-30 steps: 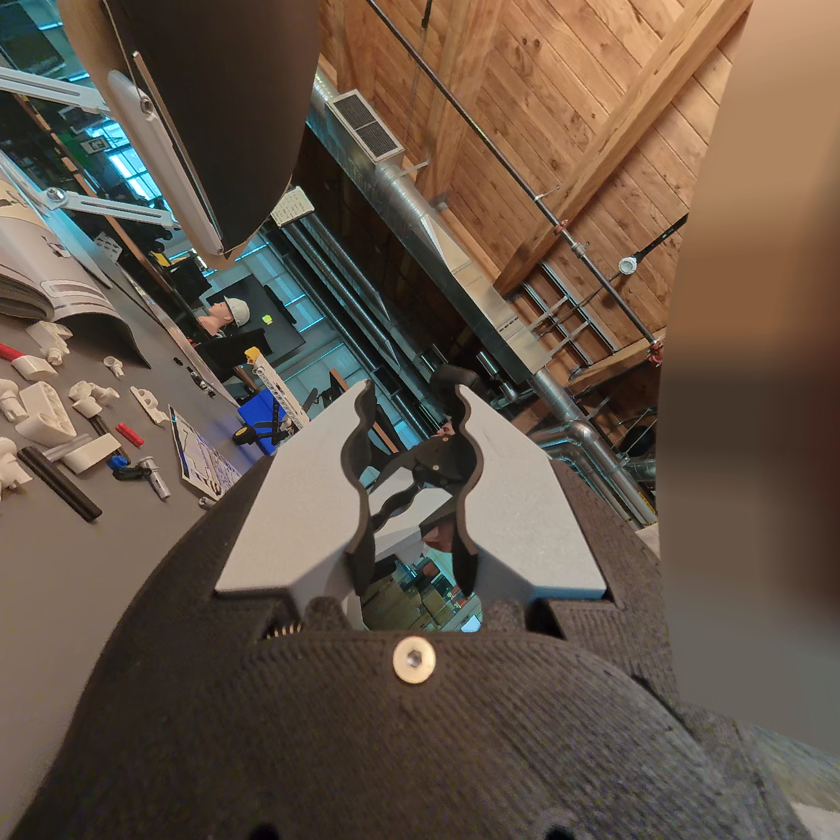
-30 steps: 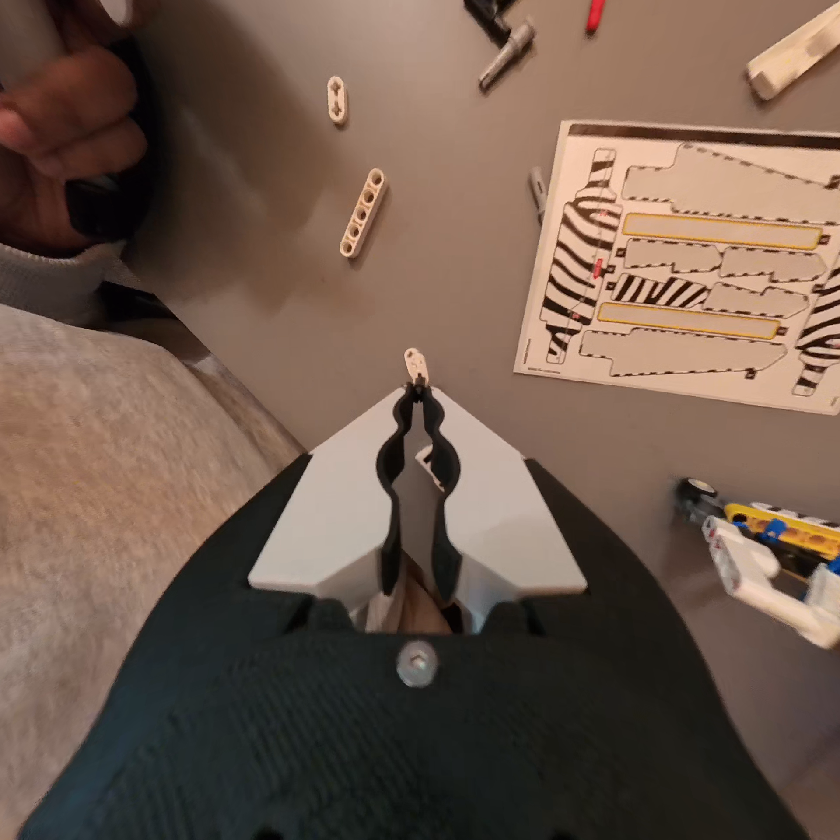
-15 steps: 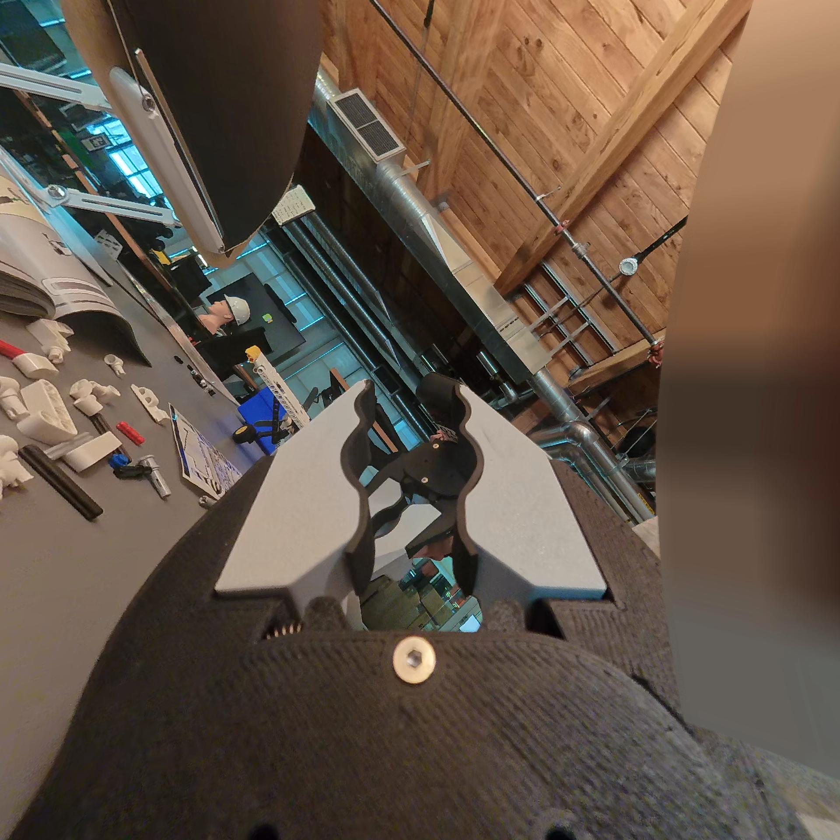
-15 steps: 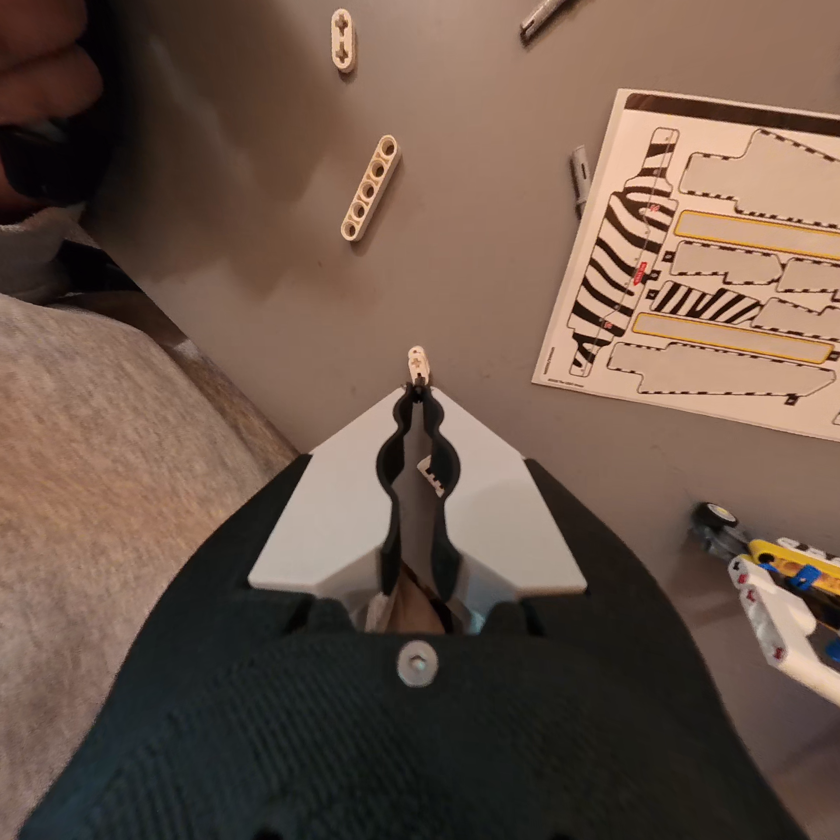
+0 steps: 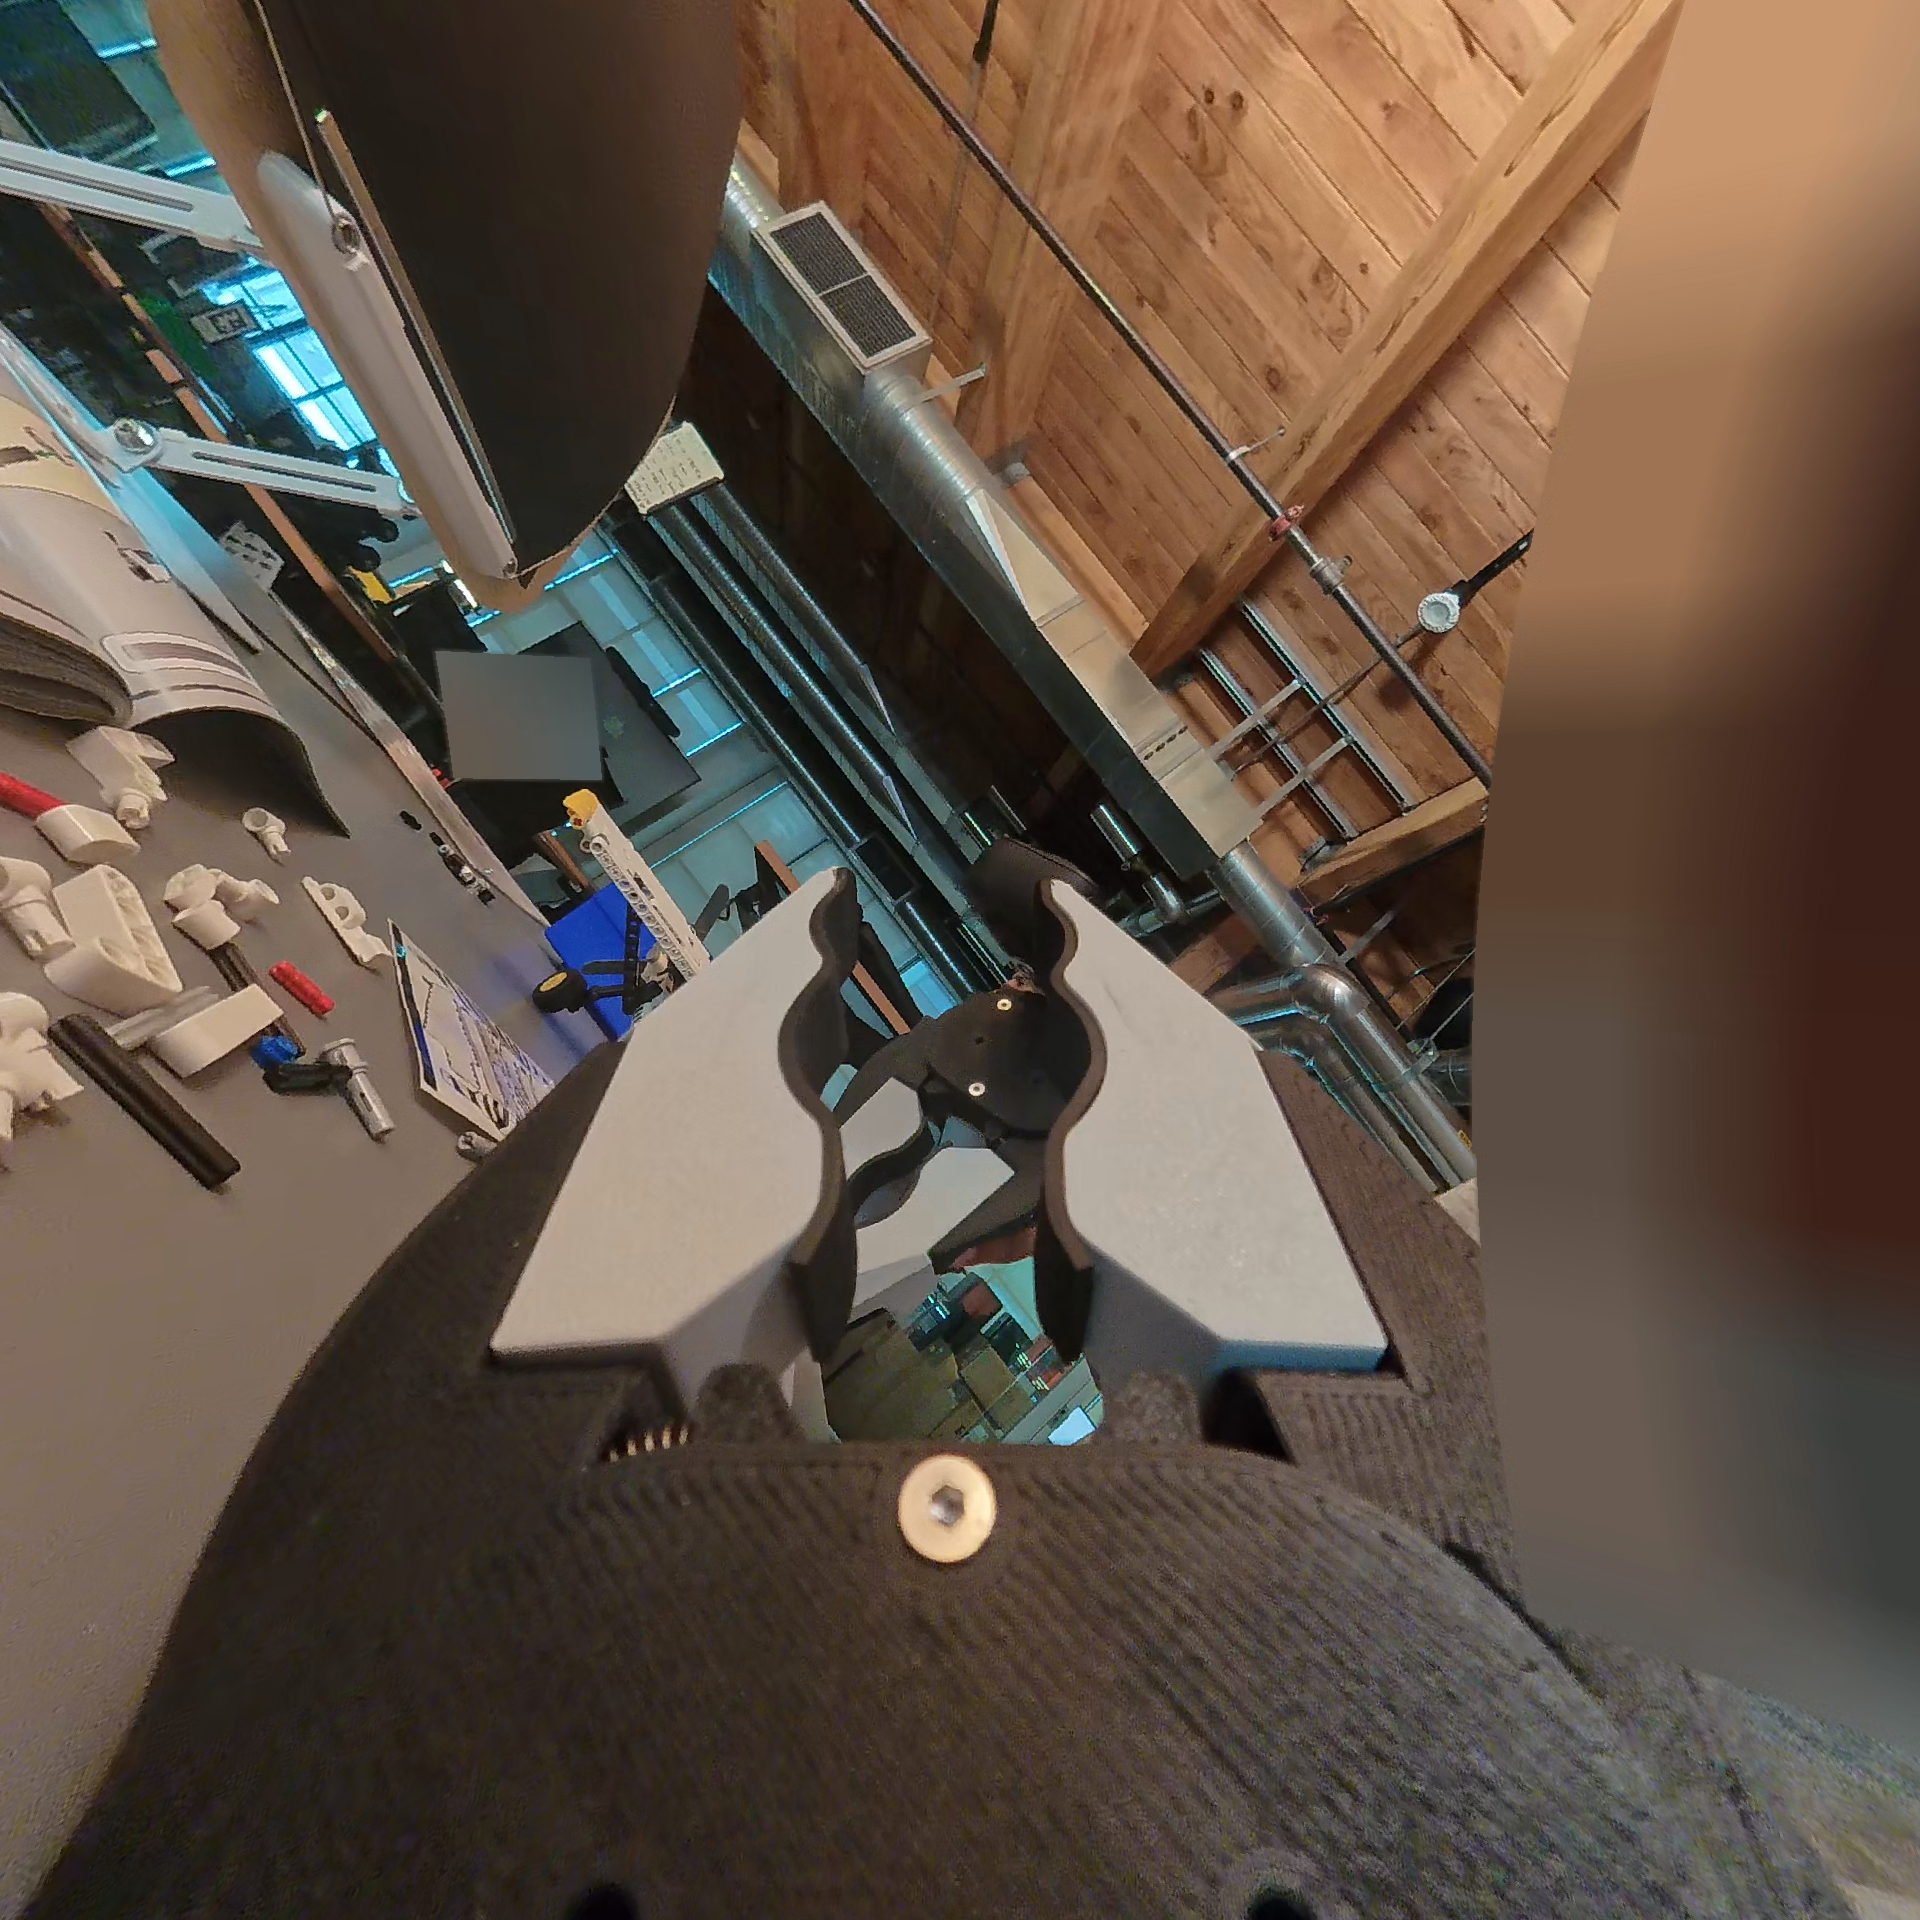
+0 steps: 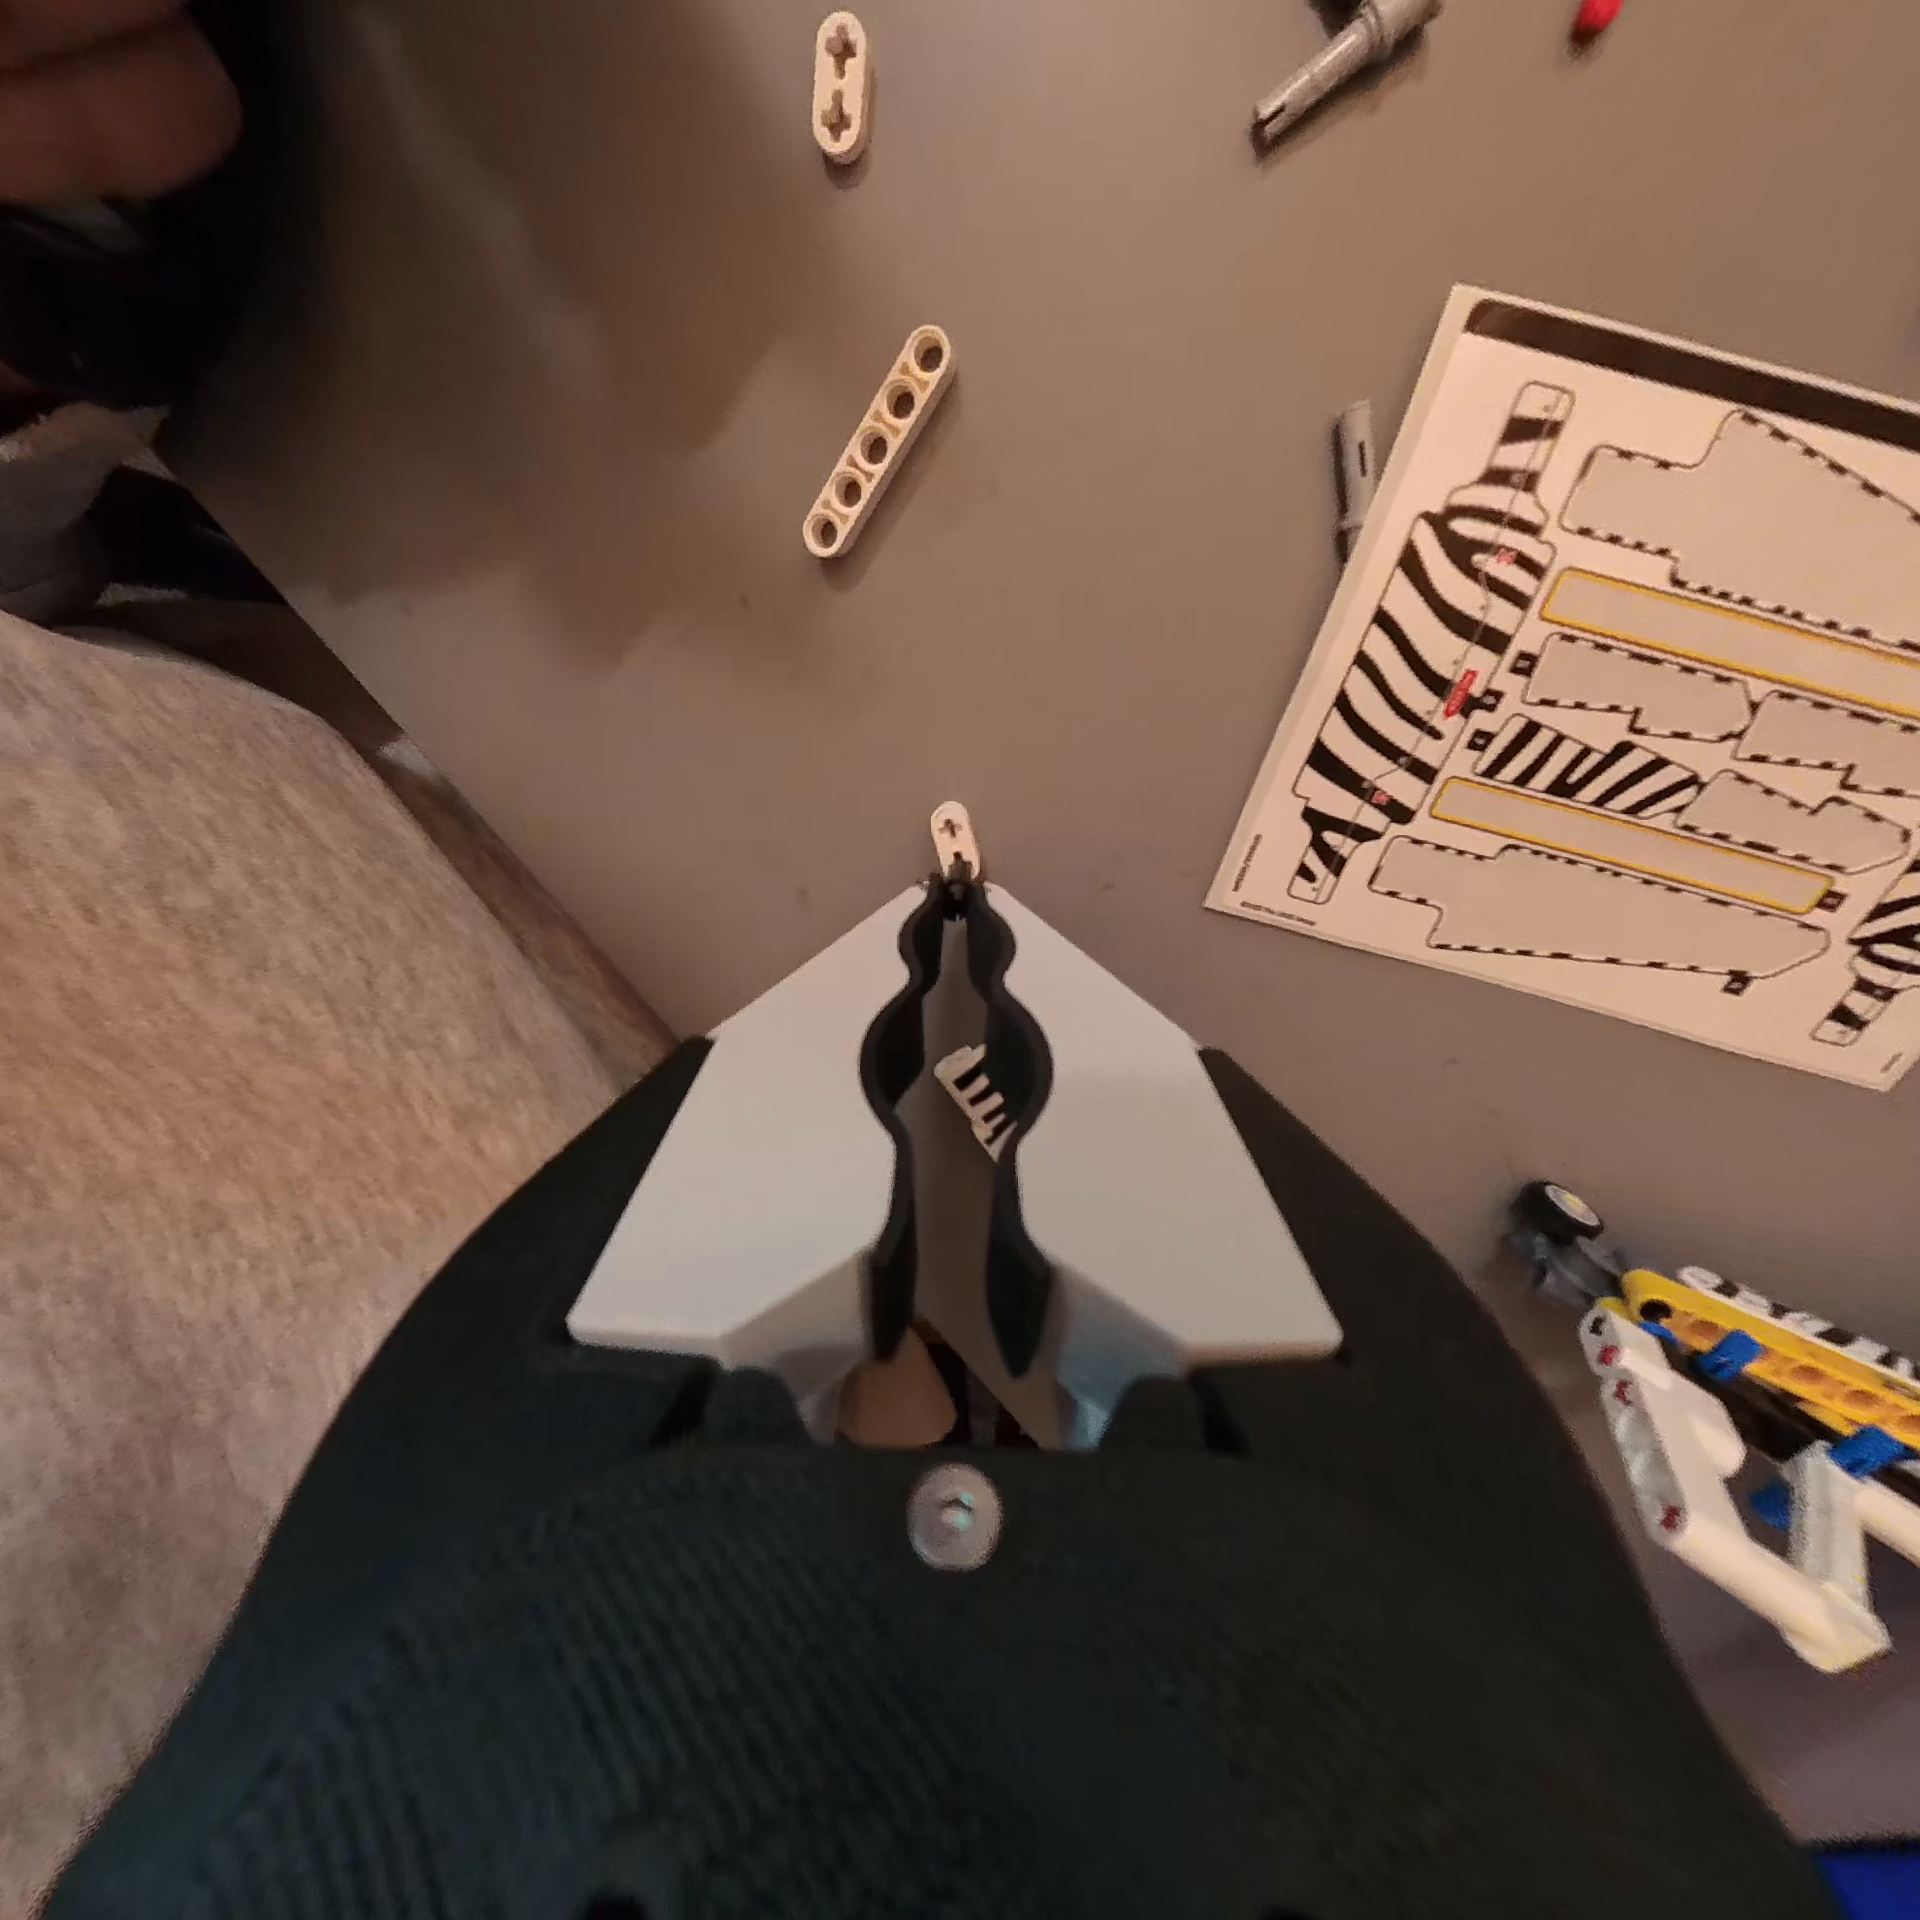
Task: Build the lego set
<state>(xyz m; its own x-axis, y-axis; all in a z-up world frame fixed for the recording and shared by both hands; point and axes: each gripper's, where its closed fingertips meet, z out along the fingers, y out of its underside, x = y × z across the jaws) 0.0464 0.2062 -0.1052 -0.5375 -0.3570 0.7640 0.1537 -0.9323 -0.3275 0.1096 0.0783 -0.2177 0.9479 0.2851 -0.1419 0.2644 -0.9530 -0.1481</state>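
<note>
My right gripper [image 6: 952,891] is shut on a small white two-hole lego link [image 6: 954,834], which sticks out past the fingertips above the grey table [image 6: 1091,260]. A small black-striped sticker [image 6: 977,1101] shows between the jaws. A partly built white, yellow and blue lego model [image 6: 1766,1444] lies at the lower right. My left gripper [image 5: 945,894] is open and empty, tilted up towards the wooden ceiling. The right gripper [image 5: 987,1070] shows through its jaws. Several loose white lego parts [image 5: 104,935] lie on the table [image 5: 156,1299] at the left.
A zebra-striped sticker sheet [image 6: 1610,707], a white five-hole beam [image 6: 878,457], a white two-hole link [image 6: 842,83], a grey pin [image 6: 1340,62] and a grey axle [image 6: 1351,468] lie ahead. A hand [image 6: 94,94] and grey clothing [image 6: 208,987] are at the left. An open booklet [image 5: 94,644] lies far left. Left tips to right tips: about 20 cm. About 9 cm separates my right fingertips from the grey axle [image 6: 1351,468].
My right gripper has shifted slightly over the table, still shut on the small white link. In the left view it now appears higher between the open jaws. The left gripper has hardly moved.
</note>
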